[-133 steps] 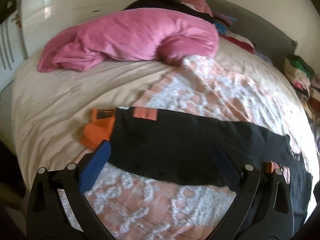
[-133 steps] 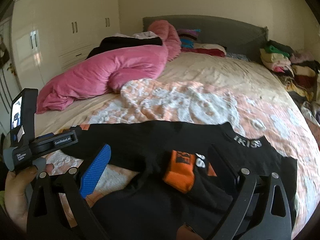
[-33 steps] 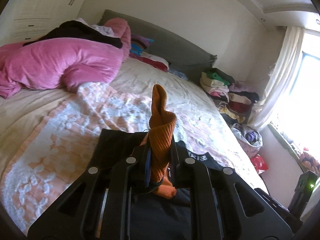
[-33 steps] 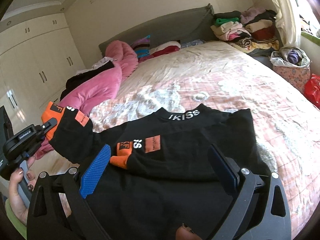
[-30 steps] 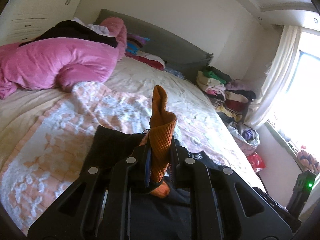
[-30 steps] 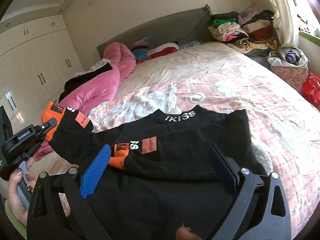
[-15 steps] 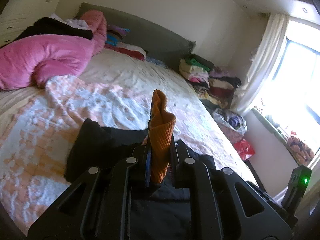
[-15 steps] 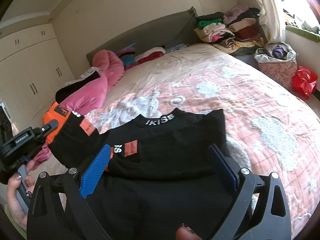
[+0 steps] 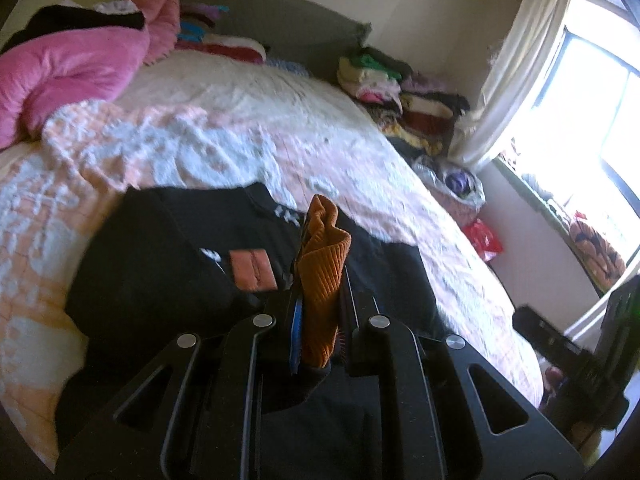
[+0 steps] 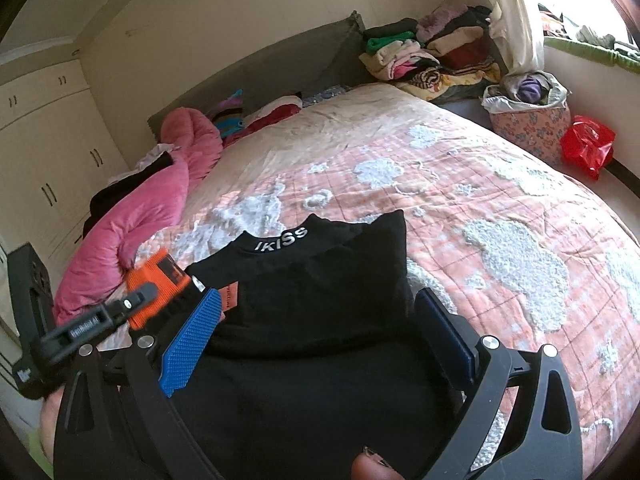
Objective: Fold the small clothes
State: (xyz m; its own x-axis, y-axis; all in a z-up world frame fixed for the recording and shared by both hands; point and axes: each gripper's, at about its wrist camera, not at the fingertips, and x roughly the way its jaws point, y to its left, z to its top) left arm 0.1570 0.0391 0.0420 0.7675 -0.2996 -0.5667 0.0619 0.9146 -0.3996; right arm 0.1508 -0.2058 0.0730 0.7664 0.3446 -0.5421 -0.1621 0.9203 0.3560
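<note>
A black sweater (image 10: 320, 320) is seen lying on the bed (image 10: 500, 208), on the pink and white quilt (image 10: 520, 240); its collar with white letters (image 10: 282, 240) is turned to the far side. The orange ribbed cuff (image 9: 322, 280) of one sleeve is clamped between the fingers of the left hand-held gripper (image 9: 318, 320), which are pressed together on it; the cuff stands up out of the fingers, above the body of the sweater. In the right wrist view this same cuff (image 10: 156, 284) is seen at the left, held at the near left edge of the sweater. The right hand-held gripper (image 10: 316, 344) is held with its fingers wide apart, one blue pad (image 10: 192, 340) at the left and the other at the right; nothing is gripped between them, and the black cloth is seen below. A pink duvet (image 10: 132, 232) is bunched at the far left of the bed; a pile of folded clothes (image 10: 432, 56) is stacked at the far right, near the headboard (image 10: 280, 68); a red bag (image 10: 586, 144) lies on the floor at the right.
</note>
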